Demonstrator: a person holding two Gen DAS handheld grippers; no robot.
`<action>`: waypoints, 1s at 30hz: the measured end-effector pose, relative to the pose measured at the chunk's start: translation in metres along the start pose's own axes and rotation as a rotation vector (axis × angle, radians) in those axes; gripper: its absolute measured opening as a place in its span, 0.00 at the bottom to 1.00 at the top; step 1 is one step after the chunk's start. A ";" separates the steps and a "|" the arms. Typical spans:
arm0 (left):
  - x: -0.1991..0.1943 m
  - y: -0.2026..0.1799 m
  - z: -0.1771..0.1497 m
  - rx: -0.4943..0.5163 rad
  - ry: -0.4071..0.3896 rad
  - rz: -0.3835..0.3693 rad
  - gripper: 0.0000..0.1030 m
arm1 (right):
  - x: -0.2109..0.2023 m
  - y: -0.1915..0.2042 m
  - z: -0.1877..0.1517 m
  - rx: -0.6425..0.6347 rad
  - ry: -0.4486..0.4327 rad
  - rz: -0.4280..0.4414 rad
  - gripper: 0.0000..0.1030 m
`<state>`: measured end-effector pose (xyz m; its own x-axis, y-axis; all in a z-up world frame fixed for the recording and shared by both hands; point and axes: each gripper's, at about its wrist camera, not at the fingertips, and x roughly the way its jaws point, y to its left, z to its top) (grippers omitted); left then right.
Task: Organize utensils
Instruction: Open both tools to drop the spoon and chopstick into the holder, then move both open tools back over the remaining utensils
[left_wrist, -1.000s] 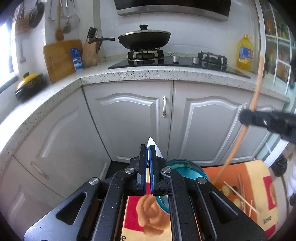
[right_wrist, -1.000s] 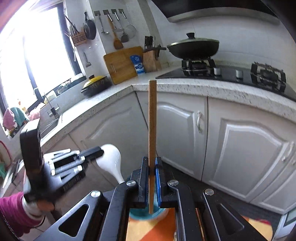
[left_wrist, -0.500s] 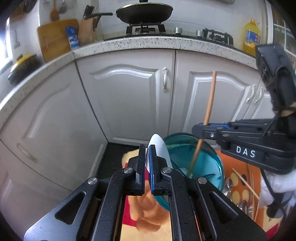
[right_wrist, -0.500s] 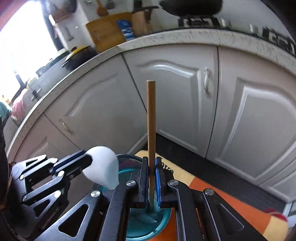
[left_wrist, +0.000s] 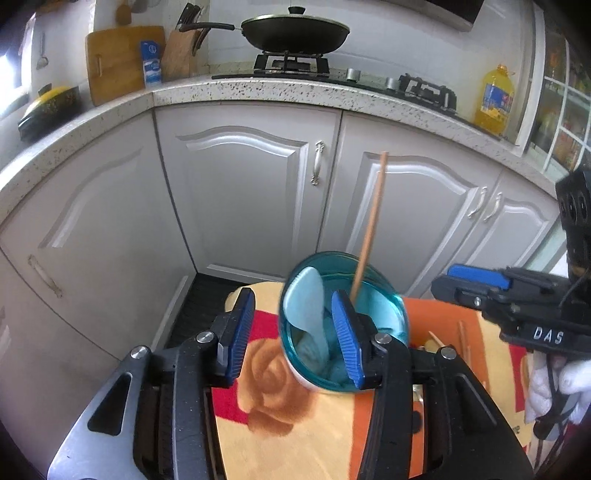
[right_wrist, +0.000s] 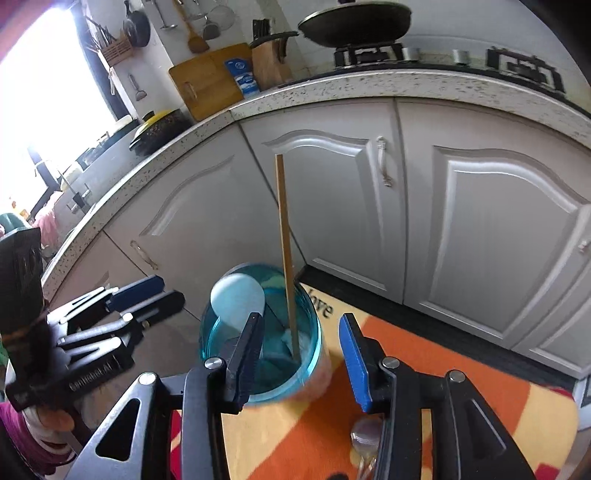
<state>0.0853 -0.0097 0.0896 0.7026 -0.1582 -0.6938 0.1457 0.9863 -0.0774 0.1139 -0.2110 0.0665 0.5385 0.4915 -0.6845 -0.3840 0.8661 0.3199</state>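
Utensils so far: white spoon (left_wrist: 308, 306) and wooden chopstick (left_wrist: 369, 229) both stand in the blue cup (left_wrist: 400, 321) on the patterned cloth. Left tongs (left_wrist: 295, 332) and right tongs (right_wrist: 301, 356) have just been opening — spread, nothing pinched. More cutlery (right_wrist: 364, 439) lies beside the cup — still to go.

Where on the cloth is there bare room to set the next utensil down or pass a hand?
Free: the rose print on the cloth just this side of the blue cup, and the orange stretch between cup and cabinet doors. Crowded: the cup's mouth, holding the white spoon and chopstick, and the cloth beside it where loose chopsticks lie.
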 end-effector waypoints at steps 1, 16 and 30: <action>-0.004 -0.004 -0.002 0.001 -0.002 -0.005 0.41 | -0.005 0.000 -0.004 0.002 -0.005 -0.007 0.40; -0.035 -0.075 -0.037 0.084 0.010 -0.116 0.42 | -0.092 -0.022 -0.084 0.056 -0.030 -0.153 0.41; -0.022 -0.109 -0.064 0.075 0.124 -0.255 0.58 | -0.124 -0.070 -0.148 0.132 0.033 -0.251 0.46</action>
<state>0.0095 -0.1108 0.0669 0.5465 -0.3896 -0.7413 0.3613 0.9083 -0.2109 -0.0376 -0.3457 0.0321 0.5787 0.2590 -0.7733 -0.1395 0.9657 0.2191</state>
